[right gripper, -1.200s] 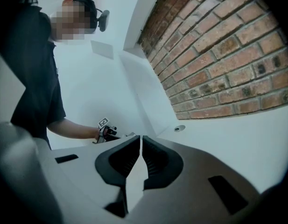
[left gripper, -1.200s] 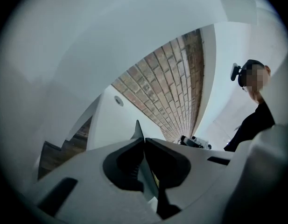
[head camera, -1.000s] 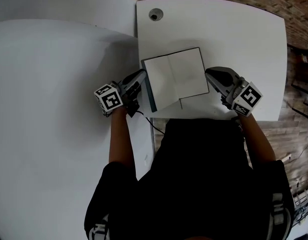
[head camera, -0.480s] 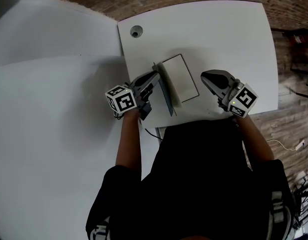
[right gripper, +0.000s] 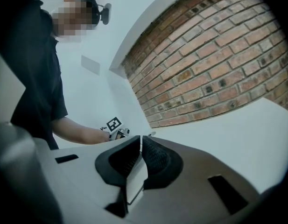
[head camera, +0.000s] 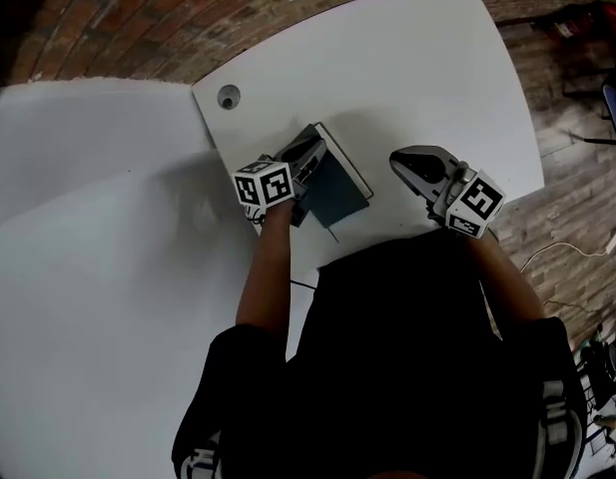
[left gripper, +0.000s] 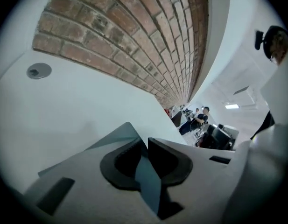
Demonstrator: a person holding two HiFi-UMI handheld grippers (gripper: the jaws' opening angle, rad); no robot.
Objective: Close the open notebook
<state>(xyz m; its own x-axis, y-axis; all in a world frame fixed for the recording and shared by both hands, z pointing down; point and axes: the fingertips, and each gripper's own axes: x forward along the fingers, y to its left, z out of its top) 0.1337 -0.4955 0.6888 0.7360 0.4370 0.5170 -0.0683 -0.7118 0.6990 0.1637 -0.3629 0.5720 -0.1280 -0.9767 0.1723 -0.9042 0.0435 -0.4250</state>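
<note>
Notebook (head camera: 339, 190) cover clamped in left tool (head camera: 311, 155); right tool (head camera: 398, 160), jaws together, sits apart over bare table (head camera: 407, 68).

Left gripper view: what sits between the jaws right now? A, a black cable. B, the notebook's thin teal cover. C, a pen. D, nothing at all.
B: in the left gripper view, the left gripper has its jaws pressed onto a thin teal sheet, the cover of the notebook, which the head view shows lying teal side up on the white table.
</note>
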